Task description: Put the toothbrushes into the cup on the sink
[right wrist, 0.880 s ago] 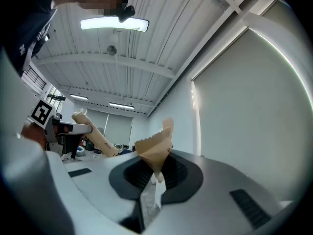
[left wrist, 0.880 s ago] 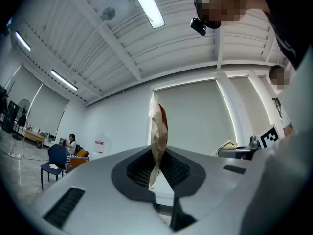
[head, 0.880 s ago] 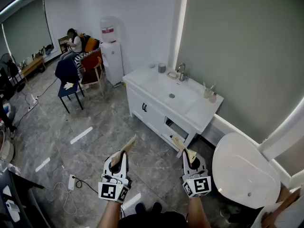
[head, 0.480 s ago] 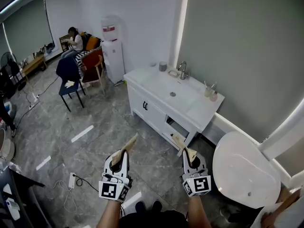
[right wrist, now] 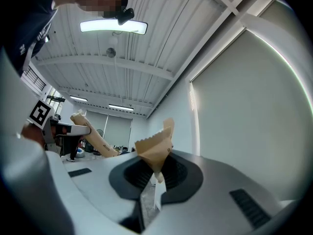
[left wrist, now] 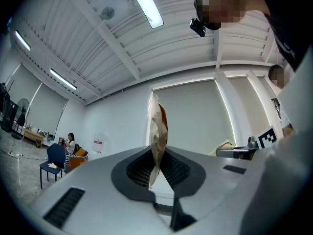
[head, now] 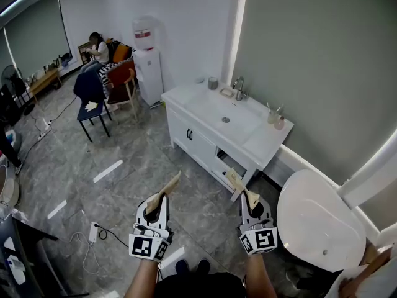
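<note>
Sink counter (head: 260,143): grey cup (head: 213,83) beside faucet (head: 239,87); small containers (head: 271,117) at right end.

Grey marbled floor (head: 130,172) is reflecting light. White wall (head: 186,36) is meeting a grey panel (head: 322,61) at a glowing strip (head: 239,30). Sink cabinet (head: 201,151) is standing against the panel. Water dispenser (head: 147,67) and chairs (head: 121,82) are lining the far wall. Ceiling tube (left wrist: 145,5) is shining.

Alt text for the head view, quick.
The left hand-held gripper and right hand-held gripper, both shut, hang over grey floor, short of the white sink cabinet ahead; a cup stands near its right end.
</note>
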A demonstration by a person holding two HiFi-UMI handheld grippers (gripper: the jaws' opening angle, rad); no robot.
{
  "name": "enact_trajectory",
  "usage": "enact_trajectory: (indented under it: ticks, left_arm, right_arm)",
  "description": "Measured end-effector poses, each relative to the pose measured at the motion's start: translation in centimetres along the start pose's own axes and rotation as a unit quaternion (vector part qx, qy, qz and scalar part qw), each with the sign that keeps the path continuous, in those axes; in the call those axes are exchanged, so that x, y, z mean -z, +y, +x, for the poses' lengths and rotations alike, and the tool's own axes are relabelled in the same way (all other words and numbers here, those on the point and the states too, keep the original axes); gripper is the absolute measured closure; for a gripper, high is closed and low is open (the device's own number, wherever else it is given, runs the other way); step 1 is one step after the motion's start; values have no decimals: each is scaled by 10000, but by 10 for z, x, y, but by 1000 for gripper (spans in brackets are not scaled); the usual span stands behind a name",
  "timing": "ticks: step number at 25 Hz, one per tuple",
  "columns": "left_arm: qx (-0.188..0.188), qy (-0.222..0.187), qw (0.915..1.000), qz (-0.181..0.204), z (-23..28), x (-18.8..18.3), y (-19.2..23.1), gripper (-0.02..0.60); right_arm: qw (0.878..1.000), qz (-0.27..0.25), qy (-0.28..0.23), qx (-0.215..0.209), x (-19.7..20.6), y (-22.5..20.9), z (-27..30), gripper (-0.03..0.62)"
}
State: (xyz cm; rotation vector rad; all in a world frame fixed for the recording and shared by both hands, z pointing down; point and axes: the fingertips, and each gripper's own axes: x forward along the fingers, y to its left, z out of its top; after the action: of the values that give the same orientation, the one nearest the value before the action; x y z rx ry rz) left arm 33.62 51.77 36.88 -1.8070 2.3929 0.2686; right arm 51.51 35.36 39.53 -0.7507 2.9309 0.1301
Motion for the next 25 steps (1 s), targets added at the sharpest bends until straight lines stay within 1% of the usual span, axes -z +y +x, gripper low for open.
enact_trajectory:
  ticks: [5,13,16,20,25]
  left_arm:
    - [-76,94,9999,98,0,7,-10,532]
    - [-179,23,9998,130,8,7,-19,532]
    - [-290,-22,9995,112,12,7,-12,532]
    - [-314,-89,9994,127,24,10,-1,532]
    - [-338,-81,9994,32,54,25,26,532]
  right_arm:
    - [10000,33,20,-75,2,-8,-4,545]
    - [9998,74,19,-196,10,-23,6,545]
    - [9996,111,0,-243,13,-24,14,545]
    - [9996,74,-31,-287,16,-25,32,545]
    - [9995,8,10,-326,28,-28,73,545]
